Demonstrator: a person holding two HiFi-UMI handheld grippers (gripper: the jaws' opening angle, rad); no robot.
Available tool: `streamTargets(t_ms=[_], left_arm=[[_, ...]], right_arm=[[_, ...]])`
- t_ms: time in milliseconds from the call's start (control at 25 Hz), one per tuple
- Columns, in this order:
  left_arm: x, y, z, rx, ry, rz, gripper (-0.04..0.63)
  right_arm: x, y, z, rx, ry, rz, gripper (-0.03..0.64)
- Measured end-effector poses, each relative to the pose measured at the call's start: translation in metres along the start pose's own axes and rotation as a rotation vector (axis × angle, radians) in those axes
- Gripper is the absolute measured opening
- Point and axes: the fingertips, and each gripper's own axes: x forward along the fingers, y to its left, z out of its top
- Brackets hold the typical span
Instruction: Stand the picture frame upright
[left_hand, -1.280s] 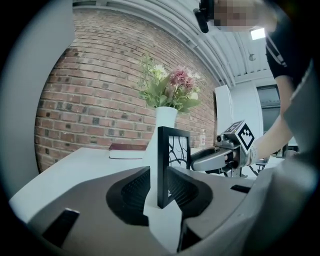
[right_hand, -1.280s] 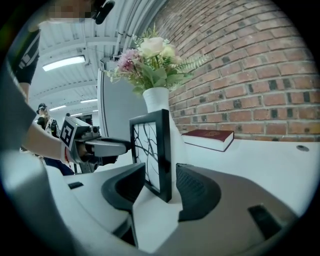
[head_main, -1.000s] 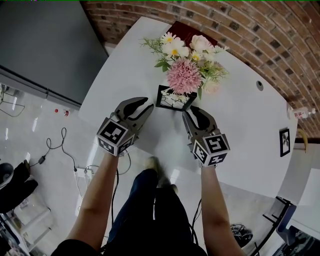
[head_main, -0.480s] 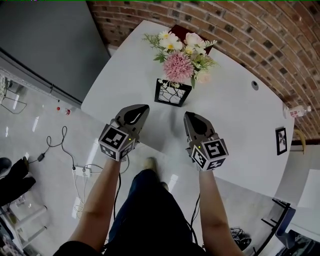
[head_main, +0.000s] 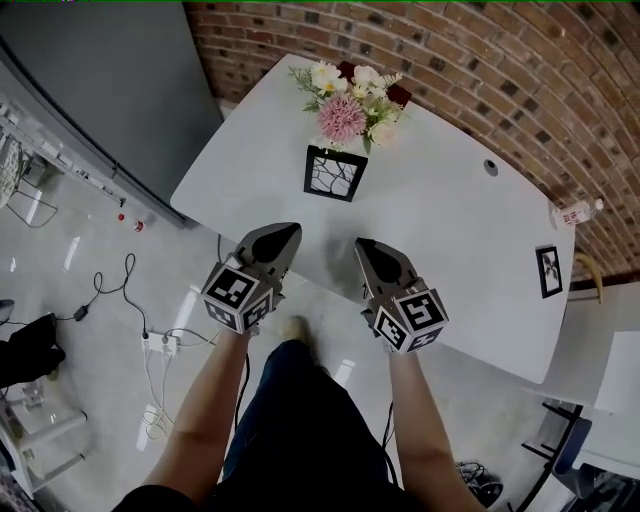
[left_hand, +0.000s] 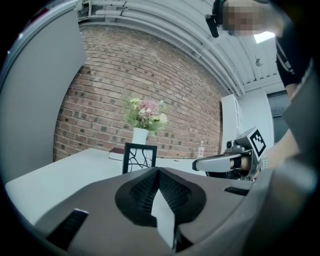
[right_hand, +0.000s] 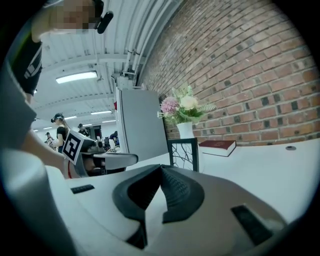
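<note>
The black picture frame (head_main: 335, 174) with a branch-pattern print stands upright on the white table (head_main: 440, 230), just in front of the flower vase. It shows too in the left gripper view as the frame (left_hand: 139, 158) and in the right gripper view as the frame (right_hand: 183, 154). My left gripper (head_main: 290, 230) hovers at the table's near edge, shut and empty. My right gripper (head_main: 362, 245) is beside it, also shut with nothing between its pads. Both are well short of the frame and touch nothing.
A white vase of pink and white flowers (head_main: 345, 105) stands behind the frame, with a dark red book (right_hand: 216, 146) behind it. A second small frame (head_main: 548, 271) stands at the table's right end. A brick wall (head_main: 520, 90) runs behind. Cables (head_main: 140, 320) lie on the floor.
Both grippers have drawn back from the frame toward the table's near edge, and their jaws have gone from open to shut. The frame stays standing where it was.
</note>
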Motion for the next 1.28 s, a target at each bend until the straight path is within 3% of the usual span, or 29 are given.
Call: streamTargets(t_ms=[560,1280], left_arm=[[-0.067,-0.090,0.024,-0.019,-0.055,0.010,0.000],[-0.147,-0.136,0.052,-0.019,-0.130,0.082,0.000]], right_arm=[[-0.083,0.060,0.024,-0.033,-0.054,0.009,0.003],[-0.151,0.123,0.041,-0.089,-0.095,0.007,0.003]])
